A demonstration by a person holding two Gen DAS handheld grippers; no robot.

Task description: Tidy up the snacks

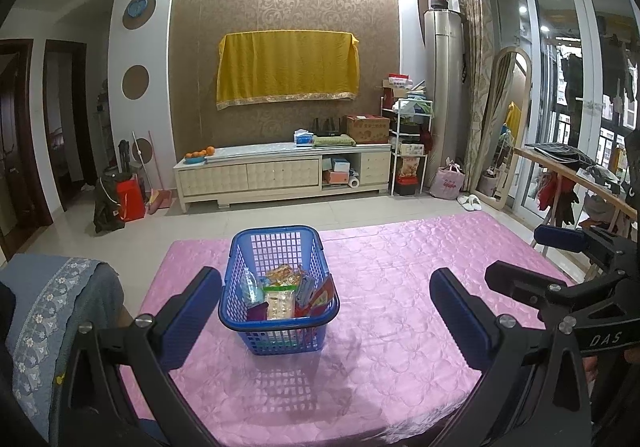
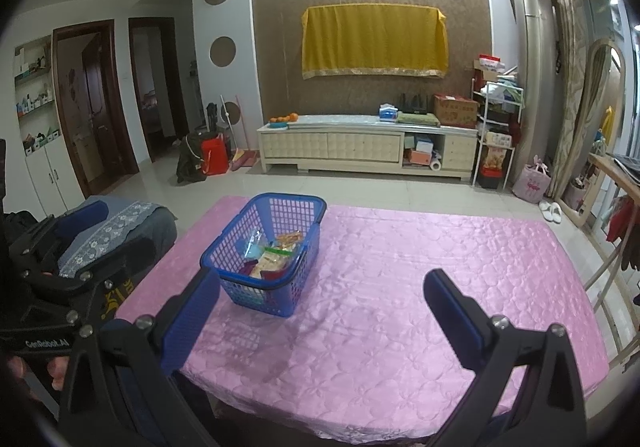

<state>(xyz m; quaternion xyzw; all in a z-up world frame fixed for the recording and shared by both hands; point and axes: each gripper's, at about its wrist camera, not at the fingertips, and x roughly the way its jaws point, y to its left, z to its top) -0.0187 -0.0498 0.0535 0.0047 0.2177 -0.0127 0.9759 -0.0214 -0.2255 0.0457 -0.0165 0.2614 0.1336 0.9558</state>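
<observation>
Snacks (image 1: 282, 293) sit packed inside blue basket (image 1: 256, 321), packets upright and jumbled, none outside it. Basket stands on pink quilted tablecloth (image 1: 400, 287), toward table's far left part. Left gripper (image 1: 326, 309) hovers near table's front edge, fingers spread wide, holding nothing, basket framed between them. Right gripper (image 2: 322, 299) likewise wide apart and empty, basket just beyond its left finger (image 2: 192, 311). Chair with blue-grey lace-trimmed cover (image 2: 116, 231) beside table's left side.
</observation>
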